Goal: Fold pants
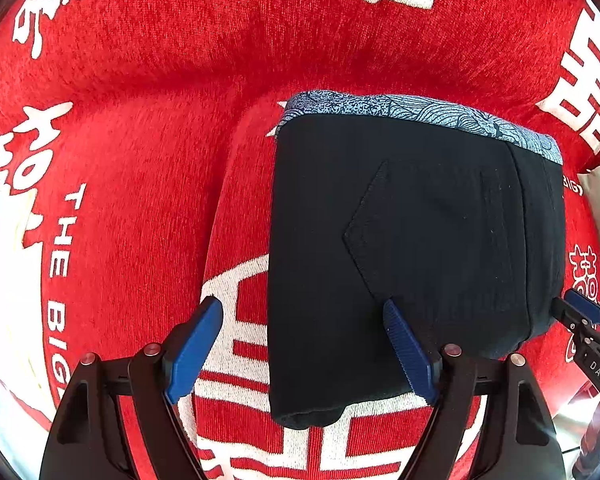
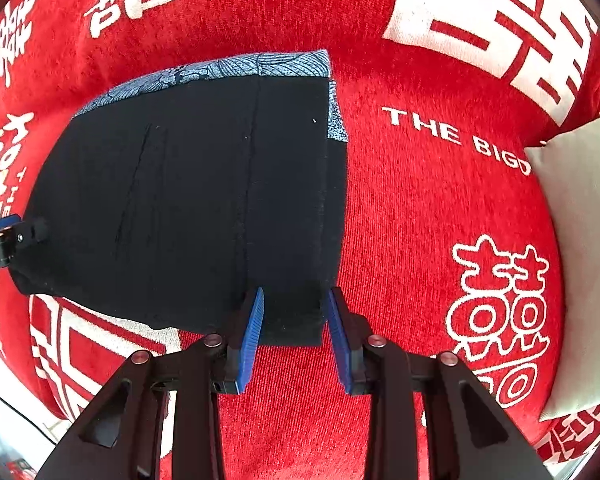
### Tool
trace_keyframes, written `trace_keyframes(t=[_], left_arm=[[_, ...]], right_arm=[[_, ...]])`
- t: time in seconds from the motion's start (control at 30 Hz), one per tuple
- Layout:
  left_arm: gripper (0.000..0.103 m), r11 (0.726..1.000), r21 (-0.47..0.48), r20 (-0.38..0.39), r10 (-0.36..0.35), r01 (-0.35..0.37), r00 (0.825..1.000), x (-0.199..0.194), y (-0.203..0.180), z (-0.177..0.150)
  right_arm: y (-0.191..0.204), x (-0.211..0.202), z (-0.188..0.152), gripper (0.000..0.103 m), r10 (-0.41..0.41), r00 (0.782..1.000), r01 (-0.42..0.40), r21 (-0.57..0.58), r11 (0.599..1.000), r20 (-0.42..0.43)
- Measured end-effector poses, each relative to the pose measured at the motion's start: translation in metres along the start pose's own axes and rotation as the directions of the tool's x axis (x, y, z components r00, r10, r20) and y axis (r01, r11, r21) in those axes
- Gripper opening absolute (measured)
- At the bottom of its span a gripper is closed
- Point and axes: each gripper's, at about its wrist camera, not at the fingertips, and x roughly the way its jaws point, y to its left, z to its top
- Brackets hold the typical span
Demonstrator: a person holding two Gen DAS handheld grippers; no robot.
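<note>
A red cloth (image 1: 148,92) with white printed characters covers the whole surface under the work. On it one can read "THE BIG" in the left wrist view and "THE BIGD" in the right wrist view, where a pale cushion (image 2: 583,240) cuts off the rest of the words. Big double-happiness signs are printed all over it.

The black pants (image 1: 411,240) lie folded into a compact block in the middle of the cloth, with a blue patterned waistband lining (image 1: 419,114) showing along the far edge. A pointed back pocket seam is on the top face. The near edge of the block is close to both tools, and red cloth stays free on all sides, most widely to the left and far side.

The left tongs (image 1: 303,340) stand wide apart over the near left corner of the pants; one blue pad is over the black fabric, the other over the red cloth, and they clamp nothing. The right tongs (image 2: 296,336) stand half apart at the near right corner, with a strip of the black fabric between the pads; I cannot tell if the pads press on it. On the body of the right tool the letters "DAS" are readable.
</note>
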Motion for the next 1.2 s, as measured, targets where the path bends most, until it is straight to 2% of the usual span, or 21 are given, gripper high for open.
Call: trace_keyframes(t=[0.33, 0.4, 0.5, 0.63, 0.7, 0.8, 0.93, 1.03, 1.1, 1.13, 1.2], left_arm=[[0.084, 0.999, -0.032, 0.018, -0.007, 0.007, 1.000, -0.011, 0.008, -0.002], [0.084, 0.999, -0.031, 0.006, -0.031, 0.031, 1.000, -0.012, 0.011, -0.002], [0.084, 0.996, -0.036, -0.005, -0.084, 0.084, 0.996, -0.014, 0.018, -0.001], [0.084, 0.982, -0.063, -0.013, -0.182, 0.180, 0.983, -0.016, 0.026, 0.004], [0.084, 0.973, -0.069, -0.014, -0.221, 0.220, 0.975, -0.015, 0.030, 0.009], [0.084, 0.955, -0.077, -0.033, -0.291, 0.288, 0.956, -0.011, 0.034, 0.021], [0.084, 0.917, -0.087, -0.070, -0.396, 0.390, 0.916, 0.000, 0.040, 0.036], [0.084, 0.908, -0.086, -0.087, -0.418, 0.411, 0.904, 0.008, 0.040, 0.043], [0.094, 0.904, -0.093, -0.089, -0.424, 0.417, 0.901, 0.013, 0.044, 0.047], [0.102, 0.908, -0.099, -0.078, -0.415, 0.408, 0.906, 0.015, 0.046, 0.049], [0.102, 0.906, -0.107, -0.073, -0.419, 0.410, 0.905, 0.018, 0.051, 0.052]], right_arm=[[0.002, -0.006, 0.001, 0.038, -0.007, 1.000, 0.007, 0.020, 1.000, -0.001], [-0.002, -0.007, 0.001, 0.048, -0.009, 1.000, 0.009, 0.040, 0.999, 0.000], [-0.016, -0.010, 0.001, 0.059, 0.014, 1.000, -0.013, 0.086, 0.996, -0.009], [-0.035, -0.015, -0.001, 0.065, 0.114, 0.993, -0.110, 0.163, 0.980, -0.016], [-0.047, -0.017, -0.001, 0.070, 0.188, 0.982, -0.182, 0.204, 0.962, -0.011], [-0.069, -0.018, 0.003, 0.077, 0.330, 0.943, -0.325, 0.287, 0.901, 0.033], [-0.090, -0.012, 0.015, 0.077, 0.414, 0.907, -0.414, 0.337, 0.846, 0.076], [-0.096, -0.001, 0.025, 0.077, 0.485, 0.871, -0.480, 0.349, 0.805, 0.079], [-0.097, 0.009, 0.029, 0.080, 0.525, 0.849, -0.509, 0.346, 0.788, 0.053], [-0.096, 0.014, 0.029, 0.080, 0.531, 0.846, -0.510, 0.345, 0.788, 0.038], [-0.095, 0.020, 0.031, 0.080, 0.540, 0.842, -0.514, 0.335, 0.790, 0.019]])
